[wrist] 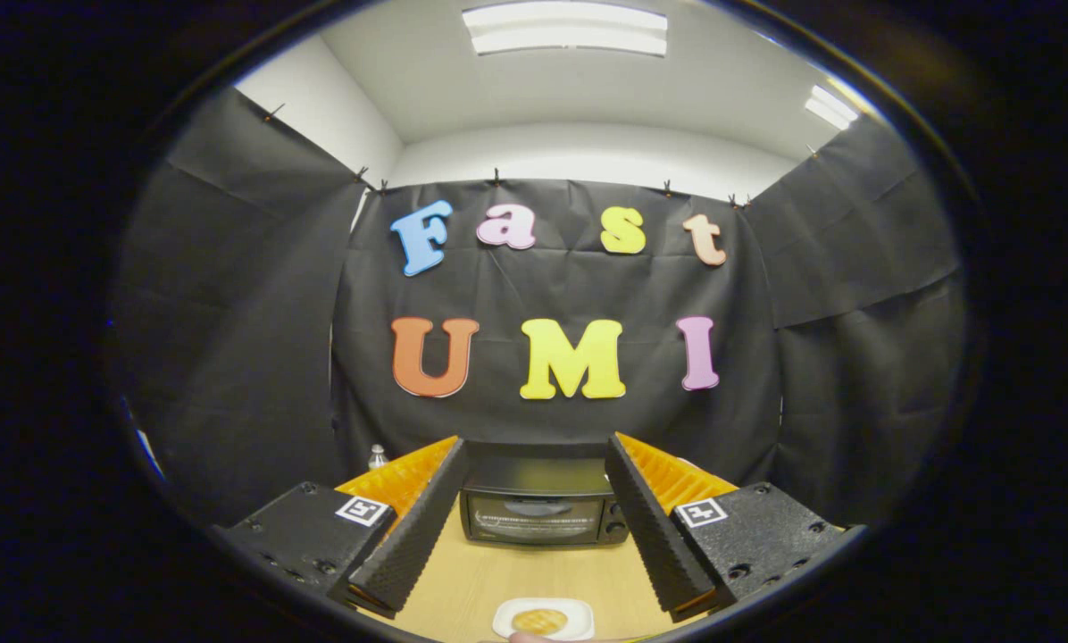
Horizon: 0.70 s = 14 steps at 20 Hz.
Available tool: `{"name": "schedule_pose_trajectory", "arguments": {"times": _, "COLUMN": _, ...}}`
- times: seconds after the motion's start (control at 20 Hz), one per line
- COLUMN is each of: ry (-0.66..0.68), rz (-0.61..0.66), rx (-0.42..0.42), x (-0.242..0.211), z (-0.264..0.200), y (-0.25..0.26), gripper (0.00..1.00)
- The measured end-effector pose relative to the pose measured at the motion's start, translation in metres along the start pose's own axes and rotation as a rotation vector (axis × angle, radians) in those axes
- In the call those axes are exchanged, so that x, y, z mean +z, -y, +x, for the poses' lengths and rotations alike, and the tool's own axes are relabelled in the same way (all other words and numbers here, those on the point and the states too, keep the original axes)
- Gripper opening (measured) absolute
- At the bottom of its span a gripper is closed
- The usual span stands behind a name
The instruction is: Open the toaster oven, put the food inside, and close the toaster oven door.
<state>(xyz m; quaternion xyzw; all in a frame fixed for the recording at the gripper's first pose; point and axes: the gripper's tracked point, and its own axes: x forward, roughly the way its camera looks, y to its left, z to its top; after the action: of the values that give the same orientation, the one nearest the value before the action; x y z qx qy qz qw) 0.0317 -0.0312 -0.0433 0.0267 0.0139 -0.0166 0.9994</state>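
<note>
Gripper view. Your gripper (534,527) has its fingers spread wide, holding nothing, aimed level at the toaster oven (543,509). The oven sits at the far end of the wooden table (463,580), door shut, framed between the fingers, probably lined up for the door. The food, a round waffle-like piece (539,621), lies on a white plate (577,611) well nearer you than the oven, partly cut off. A small bottle (377,457) stands left of the oven. The oven's handle is hard to make out.
</note>
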Motion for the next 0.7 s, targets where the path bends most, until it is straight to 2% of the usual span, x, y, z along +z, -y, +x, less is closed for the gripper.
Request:
{"name": "schedule_pose_trajectory", "arguments": {"times": 0.3, "ry": 0.016, "rz": -0.038, "rx": 0.013, "x": -0.031, "z": 0.024, "y": 0.006, "gripper": 1.0}}
{"name": "schedule_pose_trajectory", "arguments": {"times": 0.5, "ry": -0.028, "rz": 0.008, "rx": 0.026, "x": -0.069, "z": 0.058, "y": 0.013, "gripper": 1.0}}
{"name": "schedule_pose_trajectory", "arguments": {"times": 0.65, "ry": -0.05, "rz": 0.058, "rx": 0.087, "x": -0.093, "z": 0.089, "y": 0.003, "gripper": 1.0}}
{"name": "schedule_pose_trajectory", "arguments": {"times": 0.7, "ry": -0.06, "rz": 0.071, "rx": 0.08, "x": -0.101, "z": 0.103, "y": 0.01, "gripper": 1.0}}
